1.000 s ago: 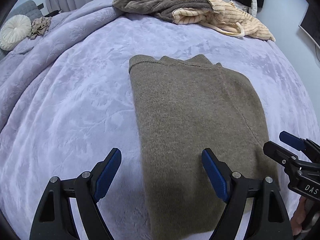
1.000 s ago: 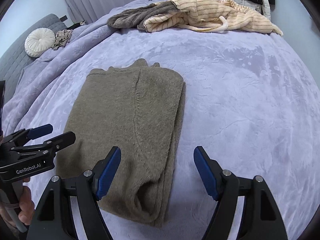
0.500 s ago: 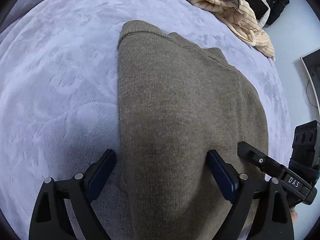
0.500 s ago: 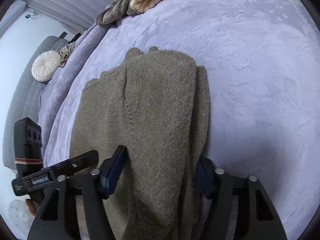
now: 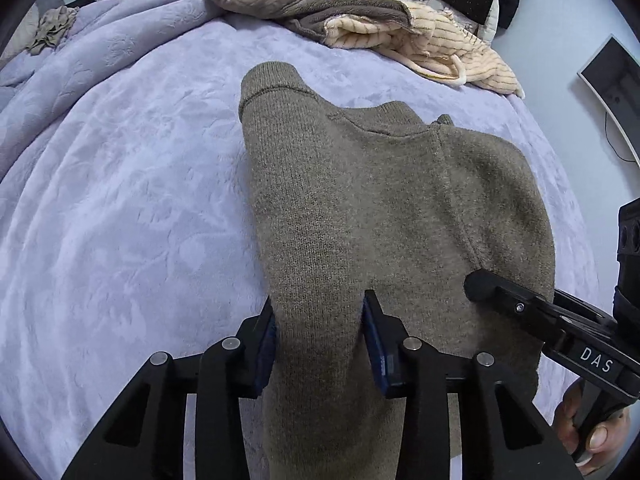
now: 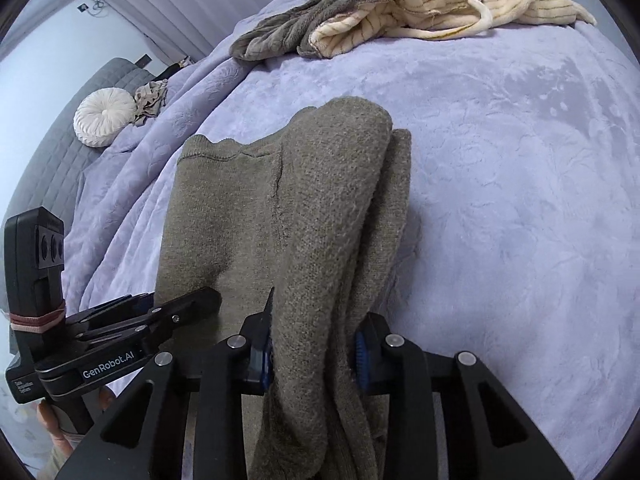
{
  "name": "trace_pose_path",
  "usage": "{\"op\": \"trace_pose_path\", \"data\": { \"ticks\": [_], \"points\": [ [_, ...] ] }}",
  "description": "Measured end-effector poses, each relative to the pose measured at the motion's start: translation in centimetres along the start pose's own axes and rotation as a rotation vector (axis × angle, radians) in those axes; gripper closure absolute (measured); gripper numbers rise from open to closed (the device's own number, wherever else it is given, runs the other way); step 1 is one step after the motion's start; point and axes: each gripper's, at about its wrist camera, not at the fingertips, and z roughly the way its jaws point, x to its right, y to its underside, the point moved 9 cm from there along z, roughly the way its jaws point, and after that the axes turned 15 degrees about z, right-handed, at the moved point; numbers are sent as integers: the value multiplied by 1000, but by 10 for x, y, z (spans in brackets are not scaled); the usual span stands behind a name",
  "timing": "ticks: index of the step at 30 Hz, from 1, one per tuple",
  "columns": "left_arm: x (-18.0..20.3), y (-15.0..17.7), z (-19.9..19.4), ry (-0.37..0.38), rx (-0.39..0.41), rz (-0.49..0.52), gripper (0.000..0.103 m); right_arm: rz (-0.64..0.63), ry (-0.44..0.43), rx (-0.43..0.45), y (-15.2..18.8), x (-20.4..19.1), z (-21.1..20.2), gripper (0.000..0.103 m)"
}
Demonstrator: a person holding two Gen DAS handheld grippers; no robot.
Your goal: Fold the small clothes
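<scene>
An olive-brown knit sweater lies folded lengthwise on the lavender bedspread, with its collar at the far end. My left gripper has its jaws closing on the near left edge, and a ridge of knit is bunched up between the blue pads. My right gripper is likewise closing on the near right edge of the sweater, where the thick folded layers are squeezed between its pads. Each gripper shows in the other's view: the right gripper beside the left one, and the left gripper beside the right one.
A heap of cream striped and grey-brown clothes lies at the far edge of the bed. A round white cushion and a crumpled beige cloth sit far left. A white-framed panel stands off the bed's right side.
Both grippers came down from hovering open over the sweater's near end and narrowed their jaws onto its near edges. The fabric now bunches up between the pads.
</scene>
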Motion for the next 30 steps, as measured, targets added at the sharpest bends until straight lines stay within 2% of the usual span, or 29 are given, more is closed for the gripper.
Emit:
{"op": "trace_pose_path", "data": {
  "ticks": [1, 2, 3, 4, 5, 7, 9, 11, 14, 16, 19, 23, 25, 26, 27, 28, 29, 30],
  "points": [
    [2, 1, -6, -2, 3, 5, 66, 1, 1, 4, 2, -2, -4, 70],
    [4, 0, -11, -8, 9, 11, 75, 0, 5, 7, 4, -4, -8, 70],
    [6, 0, -15, -15, 13, 22, 78, -4, 13, 12, 7, -7, -11, 70],
    [9, 0, -19, -22, 19, 34, 88, -11, 19, 16, 9, -9, -14, 70],
    [12, -1, -22, -31, 23, 49, 93, -18, 28, 20, 12, -13, -15, 70],
    [16, 2, -21, -25, 23, 91, 93, -32, 56, 27, 17, -17, -15, 70],
    [5, 8, -13, -51, -4, 70, 93, -54, 79, 23, 19, -17, -10, 69],
    [-11, 18, -9, 38, 3, -2, 92, -40, 80, 8, 20, -10, -7, 64],
    [-33, 27, -9, 242, 37, -140, 92, -16, 65, -26, 19, 6, 0, 50],
    [-36, 28, -4, 338, 40, -188, 92, -24, 55, -36, 20, 12, 3, 45],
    [-35, 26, 10, 393, 15, -189, 92, -26, 45, -51, 20, 20, 11, 39],
    [-42, 18, 13, 469, 12, -215, 92, 7, -17, -74, 18, 32, 18, 38],
    [-53, 19, 2, 468, 26, -222, 92, 33, -54, -88, 17, 38, 19, 38],
    [-61, 22, -3, 427, 24, -218, 89, 43, -67, -92, 17, 39, 20, 38],
    [-68, 28, -4, 388, -3, -223, 74, 44, -74, -92, 17, 40, 20, 38],
    [-71, 34, -3, 384, -25, -228, 35, 41, -76, -91, 17, 40, 21, 38],
    [-70, 37, -7, 377, 7, -211, 45, 39, -78, -90, 17, 40, 21, 38],
    [-66, 35, -12, 360, 46, -151, 64, 39, -83, -88, 18, 39, 22, 38]
  ]
}}
